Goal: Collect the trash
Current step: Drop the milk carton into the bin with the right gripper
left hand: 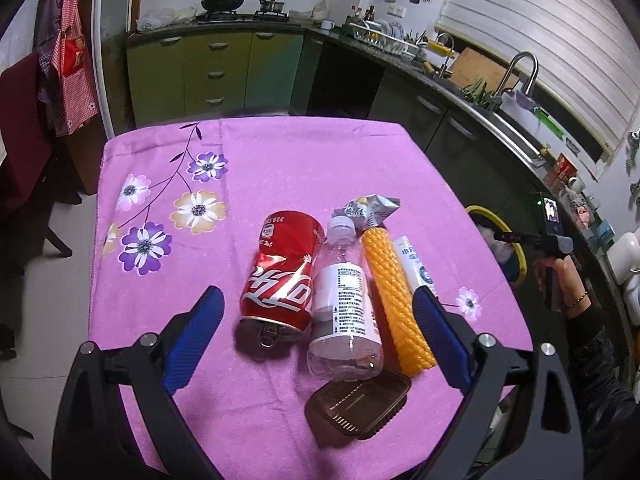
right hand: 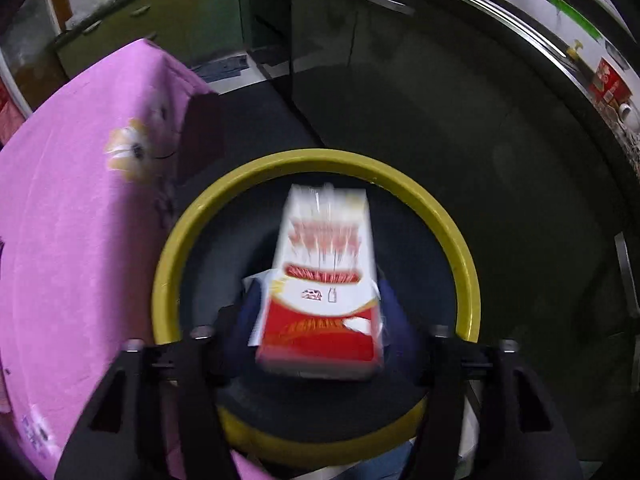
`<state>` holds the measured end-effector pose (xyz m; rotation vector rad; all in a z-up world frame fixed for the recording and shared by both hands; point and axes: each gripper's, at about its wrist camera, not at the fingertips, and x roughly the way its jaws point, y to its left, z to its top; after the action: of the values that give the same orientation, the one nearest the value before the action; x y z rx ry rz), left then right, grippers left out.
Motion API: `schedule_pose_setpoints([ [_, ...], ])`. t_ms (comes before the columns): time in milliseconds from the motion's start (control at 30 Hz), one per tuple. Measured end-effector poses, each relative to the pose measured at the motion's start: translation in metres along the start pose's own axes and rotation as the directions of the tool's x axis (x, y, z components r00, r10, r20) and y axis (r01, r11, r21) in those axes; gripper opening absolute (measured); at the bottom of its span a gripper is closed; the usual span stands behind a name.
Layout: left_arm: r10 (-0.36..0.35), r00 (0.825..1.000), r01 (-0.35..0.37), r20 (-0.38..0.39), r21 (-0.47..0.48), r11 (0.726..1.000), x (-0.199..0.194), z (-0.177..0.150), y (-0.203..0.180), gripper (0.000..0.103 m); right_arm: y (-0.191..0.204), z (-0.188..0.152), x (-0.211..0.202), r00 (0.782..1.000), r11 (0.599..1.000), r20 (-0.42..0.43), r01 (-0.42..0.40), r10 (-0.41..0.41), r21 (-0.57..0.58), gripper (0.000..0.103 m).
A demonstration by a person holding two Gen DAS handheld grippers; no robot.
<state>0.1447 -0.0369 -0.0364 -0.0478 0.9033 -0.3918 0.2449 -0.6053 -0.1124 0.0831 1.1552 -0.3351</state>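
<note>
I see the table (left hand: pixel 280 160) under a pink flowered cloth, and off its right edge a round bin with a yellow rim (right hand: pixel 460 248) standing on the floor. My left tool (left hand: pixel 318 300) hangs wide open over the near part of the table, its blue fingers (left hand: pixel 196 336) apart on either side of the trash pile and touching none of it. My right tool (right hand: pixel 316 312) is over the bin's mouth; a red-and-white carton (right hand: pixel 324 280) sits between its fingers, blurred, and I cannot tell whether they are clamping it.

On the cloth, in a row from left to right, lie a dented red cola can (left hand: pixel 282 276), a clear plastic bottle (left hand: pixel 344 304) just beside it, a yellow ribbed roll (left hand: pixel 394 300) and a white tube (left hand: pixel 414 264). A crumpled silver wrapper (left hand: pixel 370 208) sits at the far end of the row, and a brown plastic tray (left hand: pixel 360 404) lies nearest me, touching the bottle's base.
</note>
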Motion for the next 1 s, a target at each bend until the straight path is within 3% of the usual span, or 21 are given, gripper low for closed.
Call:
schedule_pose_setpoints([
  [333,-0.029,0.993,0.034,-0.113,0.04,0.999,0.049,0.028,0.011,0.09,-0.007,-0.018,-0.032,0.998,0.999,0.047,-0.039,0.04,-0.017,0.069],
  [533,-0.104,0.958,0.102,-0.266,-0.021,0.995,0.092,0.042,0.034,0.09,0.001,-0.025,-0.045,0.997,0.997,0.051,-0.06,0.062,-0.038,0.07],
  [800,-0.09,0.93,0.098,-0.355,0.006,0.995,0.118,0.041,0.037,0.089,0.013,-0.024,-0.05,0.995,0.995,0.042,-0.083,0.085,-0.056,0.071],
  [1000,-0.05,0.923,0.059,-0.381,0.014,0.998,0.13,0.049,0.044,0.085,0.022,-0.026,-0.049,0.995,0.993,0.032,-0.09,0.093,-0.076,0.071],
])
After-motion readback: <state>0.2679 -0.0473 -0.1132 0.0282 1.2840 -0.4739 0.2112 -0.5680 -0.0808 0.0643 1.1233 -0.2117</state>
